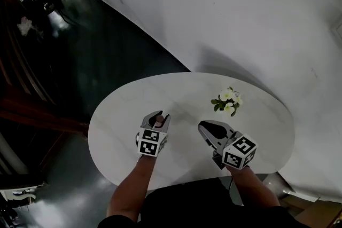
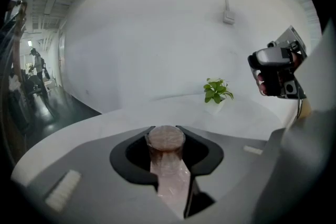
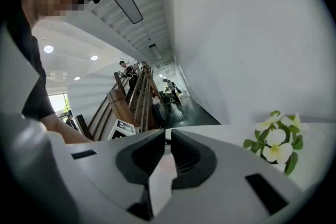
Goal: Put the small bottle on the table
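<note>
Left of the flowers (image 1: 227, 101), our left gripper (image 1: 159, 117) clamps the small bottle (image 2: 167, 150) near its top; we judge it light and crushable. Our right gripper (image 1: 206, 128) is closed, empty.

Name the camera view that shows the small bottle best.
Left gripper view: the small bottle sits clamped between the left gripper's jaws, close up. Head view shows only a brownish sliver; right gripper view shows none.
</note>
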Demonstrator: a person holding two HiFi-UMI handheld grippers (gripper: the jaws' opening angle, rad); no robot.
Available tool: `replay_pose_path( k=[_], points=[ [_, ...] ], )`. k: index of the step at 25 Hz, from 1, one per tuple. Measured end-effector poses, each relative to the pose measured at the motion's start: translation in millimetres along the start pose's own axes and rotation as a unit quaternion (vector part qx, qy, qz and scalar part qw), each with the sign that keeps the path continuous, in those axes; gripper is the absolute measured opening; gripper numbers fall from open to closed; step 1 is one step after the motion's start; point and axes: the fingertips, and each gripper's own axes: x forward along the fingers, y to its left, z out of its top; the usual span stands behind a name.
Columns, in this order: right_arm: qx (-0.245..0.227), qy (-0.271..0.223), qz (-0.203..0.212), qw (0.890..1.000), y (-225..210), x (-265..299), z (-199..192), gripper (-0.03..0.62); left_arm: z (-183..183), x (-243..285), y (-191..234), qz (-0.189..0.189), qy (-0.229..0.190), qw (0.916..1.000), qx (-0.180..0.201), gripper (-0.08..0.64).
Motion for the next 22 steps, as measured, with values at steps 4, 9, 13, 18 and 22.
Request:
replay_pose_path(
  k=[4,9,13,18,22],
  points=[
    [0.002,0.002,-0.001,1.0,-1,1,-1,0.012,-5,2,-2,0.0,0.005,1.0,-0.001,0.127],
    [0.005,0.003,-0.002,1.0,0,1,-3,0.012,-11,2,-5,-0.004,0.016,0.9998,0.009,0.127],
    [0.007,0.004,-0.001,1.0,2,1,-5,0.012,-15,3,-9,-0.009,0.022,0.9995,0.021,0.127],
    [0.009,0.004,-0.002,1.0,4,1,-6,0.012,-22,6,-13,-0.013,0.031,0.9981,0.051,0.132],
    [0.01,0.004,-0.001,1.0,7,2,-8,0.012,-17,1,-17,-0.009,0.029,0.9959,0.085,0.133]
  ],
)
